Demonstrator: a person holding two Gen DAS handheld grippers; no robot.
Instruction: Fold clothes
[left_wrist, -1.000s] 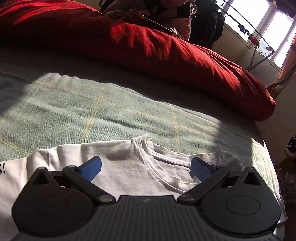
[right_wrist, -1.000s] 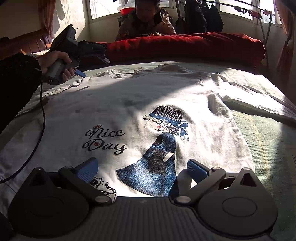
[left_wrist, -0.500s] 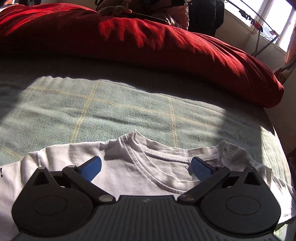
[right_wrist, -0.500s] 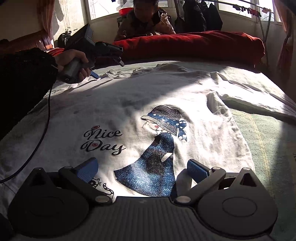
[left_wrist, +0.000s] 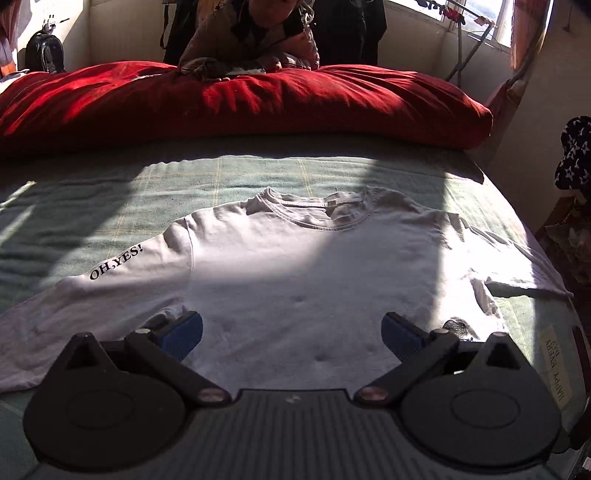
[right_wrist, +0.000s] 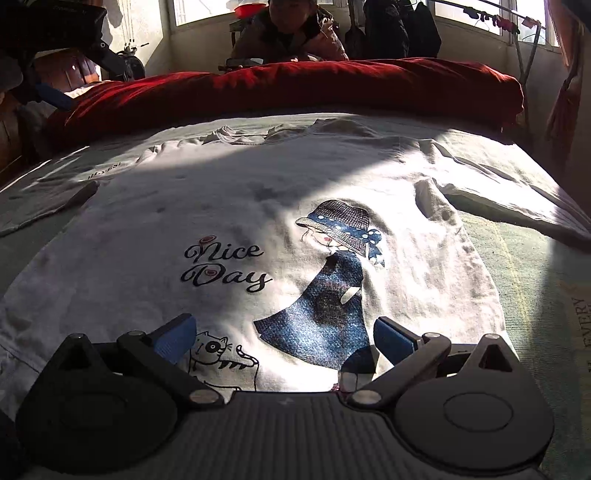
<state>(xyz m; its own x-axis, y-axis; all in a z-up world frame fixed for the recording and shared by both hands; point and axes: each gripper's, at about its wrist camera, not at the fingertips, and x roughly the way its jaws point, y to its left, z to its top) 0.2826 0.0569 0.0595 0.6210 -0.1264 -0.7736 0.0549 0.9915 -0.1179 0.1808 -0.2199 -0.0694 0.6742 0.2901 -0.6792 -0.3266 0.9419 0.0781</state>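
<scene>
While the white T-shirt (left_wrist: 314, 273) lies spread face-up on the bed (left_wrist: 110, 192), neckline toward the red pillow (left_wrist: 236, 107) and both sleeves stretched out to the sides, you have both tongs released and gripping nothing. Your left tongs (left_wrist: 291, 332) hang over the chest area below the collar, blue pads (left_wrist: 183, 332) wide apart; your right tongs (right_wrist: 284, 338) hover over the hem end, just above the printed girl in the blue dress (right_wrist: 325, 295) and the "Nice Day" lettering (right_wrist: 225, 269).

Expect thin, light cotton that drapes and gives no resistance: it will sag wherever you do not support it, and a one-layer pinch would likely drag the top sheet off the bottom one. It should not slip much on the green checked blanket (left_wrist: 74, 229), so lift rather than slide. The printed patch probably folds a little stiffer than the plain cloth.

For a first fold, I would take hold at a seam, where the fabric is doubled: one tongs at the shoulder by the "OH,YES!" sleeve (left_wrist: 110, 269), the other at the hem corner on the same side, catching both layers. The small wrinkles near the right armpit (right_wrist: 436, 199) may want smoothing first.
</scene>
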